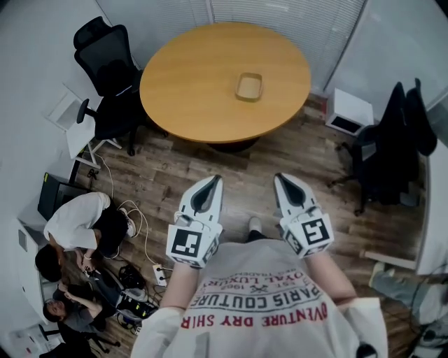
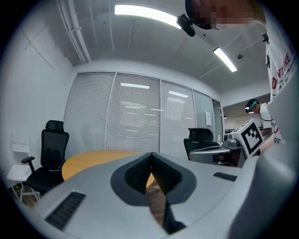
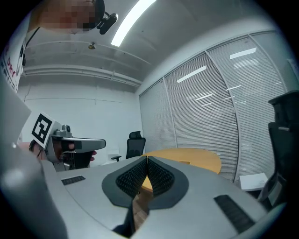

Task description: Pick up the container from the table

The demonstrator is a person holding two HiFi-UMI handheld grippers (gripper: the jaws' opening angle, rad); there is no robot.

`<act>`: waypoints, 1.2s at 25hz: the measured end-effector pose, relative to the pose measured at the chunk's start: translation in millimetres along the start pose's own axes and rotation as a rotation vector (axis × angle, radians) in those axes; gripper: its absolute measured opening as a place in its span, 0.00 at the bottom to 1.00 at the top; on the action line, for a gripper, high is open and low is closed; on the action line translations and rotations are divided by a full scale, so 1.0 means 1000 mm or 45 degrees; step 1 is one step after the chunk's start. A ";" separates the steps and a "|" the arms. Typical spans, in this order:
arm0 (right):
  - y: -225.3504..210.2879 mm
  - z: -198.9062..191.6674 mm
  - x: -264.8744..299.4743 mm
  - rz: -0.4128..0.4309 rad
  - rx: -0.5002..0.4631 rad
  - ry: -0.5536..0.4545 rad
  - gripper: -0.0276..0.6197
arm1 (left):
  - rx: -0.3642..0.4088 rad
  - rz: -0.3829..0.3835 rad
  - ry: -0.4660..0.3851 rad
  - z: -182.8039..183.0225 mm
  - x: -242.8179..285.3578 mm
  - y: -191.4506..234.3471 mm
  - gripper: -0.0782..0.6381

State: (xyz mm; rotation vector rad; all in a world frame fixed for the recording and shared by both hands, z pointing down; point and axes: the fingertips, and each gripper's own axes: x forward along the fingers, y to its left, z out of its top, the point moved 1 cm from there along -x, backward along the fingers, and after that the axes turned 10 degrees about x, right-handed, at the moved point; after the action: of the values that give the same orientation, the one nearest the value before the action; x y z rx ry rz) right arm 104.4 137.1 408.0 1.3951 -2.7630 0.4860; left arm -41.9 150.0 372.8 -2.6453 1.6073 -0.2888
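Cool, even light comes from white ceiling strip lights (image 2: 145,13), which burn out to glare in both gripper views. The table (image 1: 210,77) has a soft sheen and throws a dark shadow on the floor (image 1: 231,168) under its near edge. All three views bow like a fisheye and have black corners. The left gripper (image 2: 150,155) and right gripper (image 3: 146,159) are blurred close to the lens, while the far blinds (image 2: 135,116) are sharper. The head view looks slightly soft, perhaps from motion.

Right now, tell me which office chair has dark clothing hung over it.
The office chair right of the round table; dark garments drape its back, while the two chairs left of the table stand bare.
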 end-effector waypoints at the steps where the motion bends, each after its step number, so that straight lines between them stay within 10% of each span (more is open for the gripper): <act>1: -0.009 0.005 0.008 0.008 -0.007 0.004 0.05 | 0.005 0.008 -0.005 0.004 0.013 0.003 0.11; 30: -0.192 0.073 0.262 -0.224 0.032 0.053 0.05 | -0.009 -0.205 0.004 0.002 0.310 0.158 0.11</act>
State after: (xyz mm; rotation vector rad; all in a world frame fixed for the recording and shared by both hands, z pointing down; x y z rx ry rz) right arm 106.5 -195.3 428.5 1.5952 -2.5799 0.5377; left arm -41.2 -197.3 394.6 -2.7855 1.4010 -0.2927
